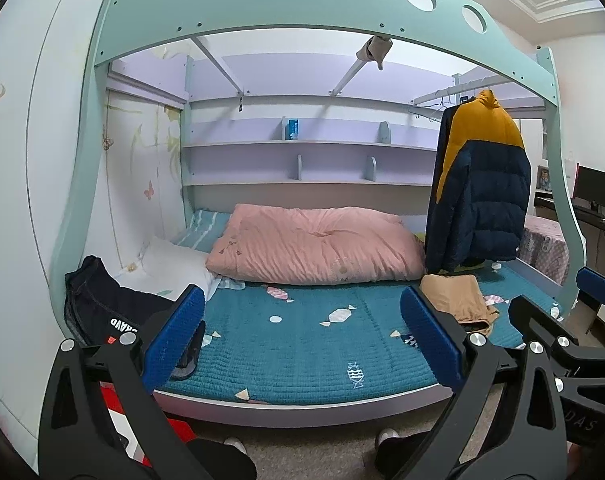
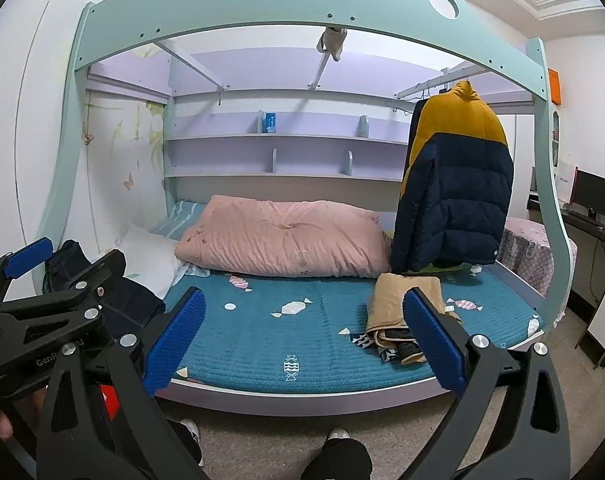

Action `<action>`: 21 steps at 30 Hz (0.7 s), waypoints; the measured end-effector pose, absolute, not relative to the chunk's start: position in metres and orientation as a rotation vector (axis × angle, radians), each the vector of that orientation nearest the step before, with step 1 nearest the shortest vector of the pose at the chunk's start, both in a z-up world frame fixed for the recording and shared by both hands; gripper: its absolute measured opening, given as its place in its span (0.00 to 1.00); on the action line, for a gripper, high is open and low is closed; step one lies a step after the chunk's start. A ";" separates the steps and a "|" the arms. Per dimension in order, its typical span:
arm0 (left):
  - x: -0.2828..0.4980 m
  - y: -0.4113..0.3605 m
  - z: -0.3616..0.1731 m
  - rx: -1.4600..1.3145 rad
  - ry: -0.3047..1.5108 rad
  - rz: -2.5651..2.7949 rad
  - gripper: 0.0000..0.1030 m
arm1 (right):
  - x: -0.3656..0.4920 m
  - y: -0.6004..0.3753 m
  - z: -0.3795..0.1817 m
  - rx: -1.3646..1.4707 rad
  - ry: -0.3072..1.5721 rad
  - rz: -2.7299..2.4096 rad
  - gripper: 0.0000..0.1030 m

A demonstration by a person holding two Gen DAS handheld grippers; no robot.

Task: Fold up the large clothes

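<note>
Both hand-held grippers, left (image 1: 302, 340) and right (image 2: 302, 340), jaws apart and empty before the bed (image 1: 302, 360); dark garment (image 1: 114, 312) heaped at its left edge; risk: single-layer pinch drags it floorward; folded tan piece (image 2: 402, 304) disturbed.

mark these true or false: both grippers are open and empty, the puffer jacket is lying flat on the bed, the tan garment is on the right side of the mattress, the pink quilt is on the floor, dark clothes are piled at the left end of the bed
1. Both grippers are open and empty. True: the left gripper and right gripper hold nothing.
2. The puffer jacket lies flat on the bed. False: it hangs from the rail.
3. The tan garment is on the right side of the mattress. True.
4. The pink quilt is on the floor. False: it lies at the back of the mattress.
5. Dark clothes are piled at the left end. True.
</note>
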State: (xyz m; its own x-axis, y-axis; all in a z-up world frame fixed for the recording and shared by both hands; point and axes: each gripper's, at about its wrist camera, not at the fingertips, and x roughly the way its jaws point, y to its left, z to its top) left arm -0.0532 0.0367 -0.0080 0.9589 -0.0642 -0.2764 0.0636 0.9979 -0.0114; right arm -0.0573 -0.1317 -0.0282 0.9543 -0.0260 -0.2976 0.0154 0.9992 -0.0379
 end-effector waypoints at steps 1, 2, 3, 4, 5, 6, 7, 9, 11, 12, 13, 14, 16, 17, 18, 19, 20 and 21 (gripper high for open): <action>-0.053 0.036 -0.008 -0.001 0.279 -0.065 0.96 | -0.056 -0.131 -0.027 -0.036 0.302 -0.021 0.93; -0.053 0.036 -0.008 0.000 0.279 -0.065 0.96 | -0.057 -0.131 -0.027 -0.036 0.302 -0.021 0.93; -0.054 0.036 -0.007 -0.001 0.279 -0.065 0.96 | -0.057 -0.132 -0.027 -0.034 0.302 -0.021 0.93; -0.054 0.035 -0.008 0.001 0.278 -0.065 0.96 | -0.057 -0.132 -0.027 -0.033 0.303 -0.022 0.93; -0.054 0.035 -0.007 -0.001 0.279 -0.065 0.96 | -0.057 -0.132 -0.027 -0.033 0.304 -0.023 0.93; -0.054 0.034 -0.007 -0.001 0.280 -0.066 0.96 | -0.057 -0.132 -0.027 -0.032 0.303 -0.025 0.93; -0.054 0.033 -0.007 -0.001 0.280 -0.062 0.96 | -0.057 -0.133 -0.027 -0.031 0.305 -0.025 0.93; -0.055 0.033 -0.007 -0.002 0.276 -0.062 0.96 | -0.057 -0.134 -0.026 -0.030 0.305 -0.023 0.93; -0.054 0.034 -0.008 0.000 0.276 -0.065 0.96 | -0.057 -0.134 -0.026 -0.029 0.304 -0.026 0.93; -0.054 0.034 -0.008 0.000 0.274 -0.066 0.96 | -0.057 -0.135 -0.026 -0.029 0.304 -0.026 0.93; -0.054 0.034 -0.008 0.001 0.273 -0.066 0.96 | -0.058 -0.134 -0.026 -0.028 0.304 -0.030 0.93; -0.053 0.034 -0.008 0.001 0.274 -0.067 0.96 | -0.058 -0.134 -0.026 -0.028 0.304 -0.029 0.93; -0.053 0.034 -0.008 0.002 0.272 -0.068 0.96 | -0.058 -0.136 -0.026 -0.028 0.303 -0.027 0.93; -0.053 0.035 -0.008 0.004 0.271 -0.071 0.96 | -0.058 -0.136 -0.026 -0.028 0.303 -0.026 0.93; -0.053 0.035 -0.008 0.004 0.270 -0.071 0.95 | -0.059 -0.136 -0.025 -0.027 0.302 -0.030 0.93; -0.052 0.036 -0.008 0.005 0.270 -0.074 0.96 | -0.059 -0.136 -0.025 -0.027 0.301 -0.032 0.93; -0.052 0.036 -0.008 0.005 0.268 -0.074 0.96 | -0.060 -0.135 -0.025 -0.025 0.301 -0.035 0.93; -0.052 0.037 -0.009 0.006 0.265 -0.076 0.96 | -0.060 -0.135 -0.025 -0.024 0.300 -0.036 0.93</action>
